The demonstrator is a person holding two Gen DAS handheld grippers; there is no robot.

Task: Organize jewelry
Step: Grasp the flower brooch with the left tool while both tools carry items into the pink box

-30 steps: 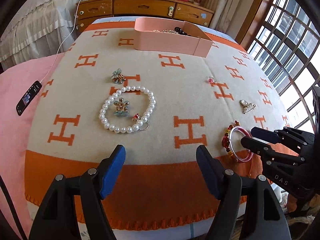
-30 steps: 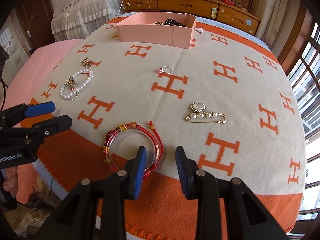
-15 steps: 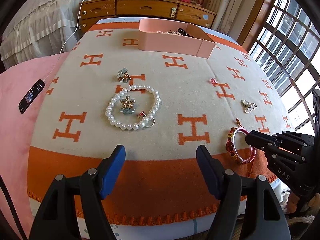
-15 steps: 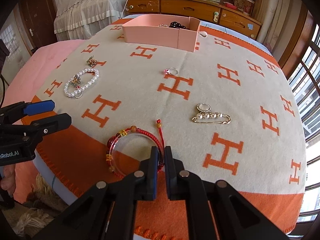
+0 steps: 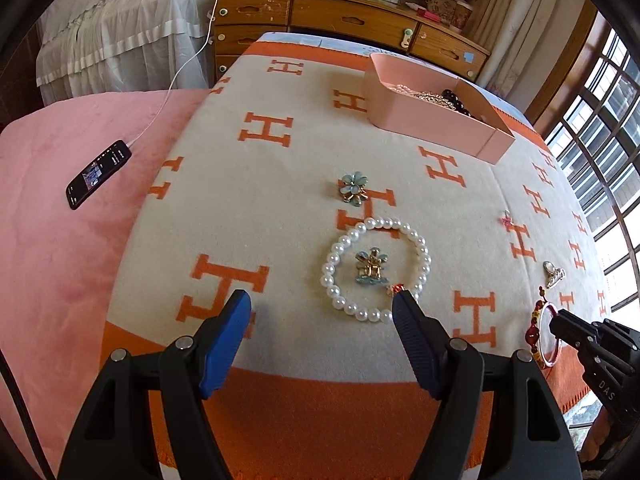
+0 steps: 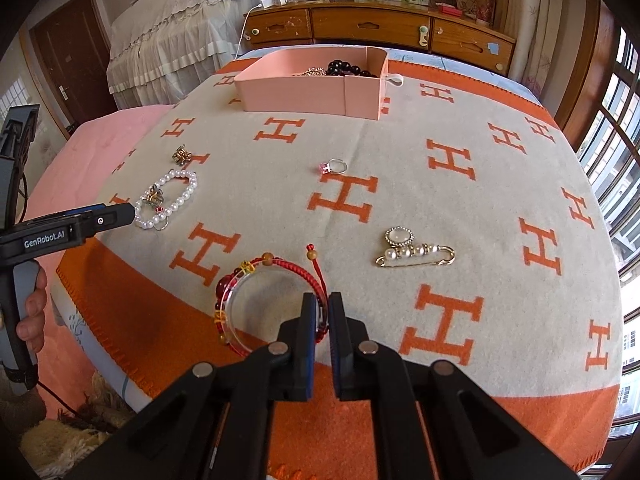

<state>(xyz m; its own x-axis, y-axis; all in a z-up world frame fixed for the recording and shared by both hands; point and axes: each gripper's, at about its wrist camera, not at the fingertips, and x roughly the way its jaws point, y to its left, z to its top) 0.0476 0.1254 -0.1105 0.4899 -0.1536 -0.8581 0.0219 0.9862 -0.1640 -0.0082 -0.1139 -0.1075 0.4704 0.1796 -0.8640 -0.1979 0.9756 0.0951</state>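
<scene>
Two tongs were at work over the cream blanket with orange H letters (image 6: 400, 152). My left gripper (image 5: 322, 312) hung with its blue-padded jaws spread wide and nothing between them. Ahead of it lay the white pearl bracelet (image 5: 376, 270), the right jaw's tip just touching its near edge. A gold and pale-blue flower brooch (image 5: 372, 266) sat inside the pearl ring, and a second blue flower brooch (image 5: 353, 188) lay farther ahead, apart from the ring. Well beyond that, ahead and to the right, stood the pink rectangular cardboard box (image 6: 308, 92), with dark beads and other pieces showing over its wall. Between my two tongs, farther up the blanket, lay the silver ring with a pink stone (image 6: 334, 167). My right gripper (image 6: 322, 316) had its jaws nearly together, pinched on the right side of the red braided cord bracelet with a clear bangle (image 6: 260, 284), which still rested on the blanket's orange border. Ahead and right of that gripper lay the gold safety-pin brooch with pearls (image 6: 414, 250), clear of the bracelet.
</scene>
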